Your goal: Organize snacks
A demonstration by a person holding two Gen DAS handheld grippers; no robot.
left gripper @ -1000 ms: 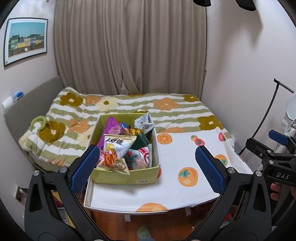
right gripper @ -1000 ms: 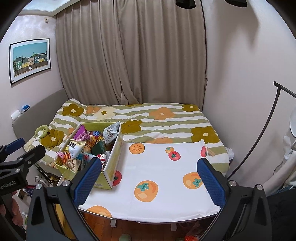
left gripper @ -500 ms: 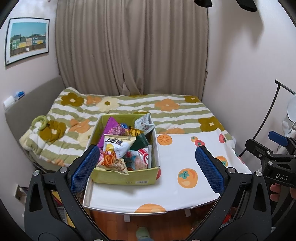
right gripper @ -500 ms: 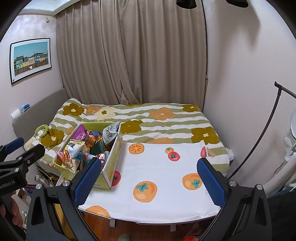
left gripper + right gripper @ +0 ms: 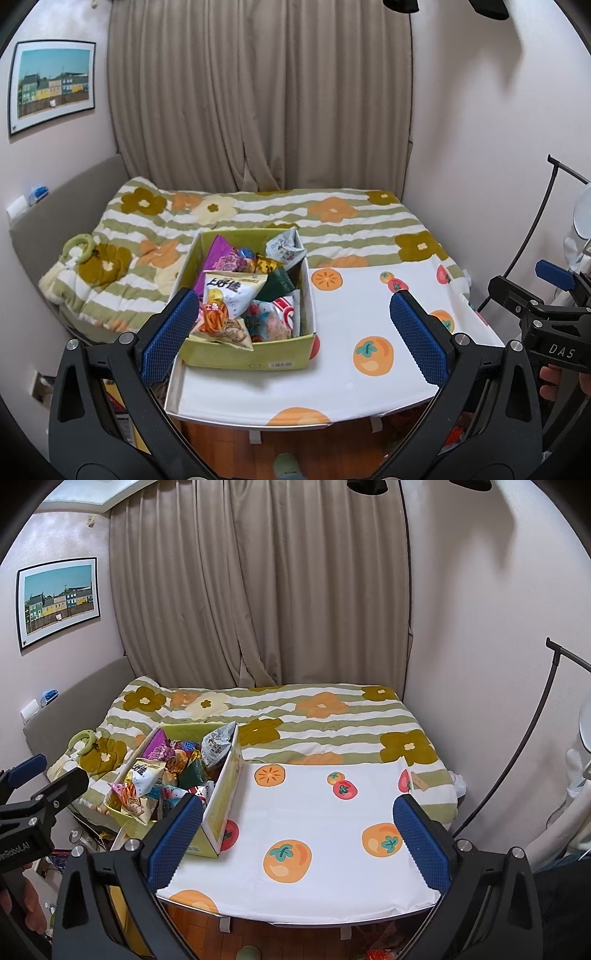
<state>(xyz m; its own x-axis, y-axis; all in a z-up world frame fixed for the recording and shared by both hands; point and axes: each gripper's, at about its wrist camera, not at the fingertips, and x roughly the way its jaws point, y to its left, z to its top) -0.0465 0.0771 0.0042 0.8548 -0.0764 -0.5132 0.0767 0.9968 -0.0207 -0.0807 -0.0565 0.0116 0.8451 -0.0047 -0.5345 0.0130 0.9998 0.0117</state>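
A yellow-green cardboard box (image 5: 236, 357) (image 5: 221, 805) full of several snack bags stands on the left part of a small table with a white fruit-print cloth (image 5: 351, 332) (image 5: 317, 819). A white bag with orange sticks (image 5: 225, 306) lies on top at the front. A grey bag (image 5: 284, 251) (image 5: 218, 744) leans at the box's far right corner. My left gripper (image 5: 293, 332) is open, held back from the table in front of the box. My right gripper (image 5: 297, 834) is open before the bare cloth, to the right of the box. Neither holds anything.
A bed with a green-striped flower blanket (image 5: 258, 218) lies behind the table, with a green ring (image 5: 79, 245) on its left. Curtains (image 5: 258, 92) hang behind, a wall stands at right, and a black stand (image 5: 532, 738) leans near it. Wooden floor shows below the table.
Both views have shifted very slightly, the scene sitting a little lower and closer. Both grippers stay open and nothing on the table has moved.
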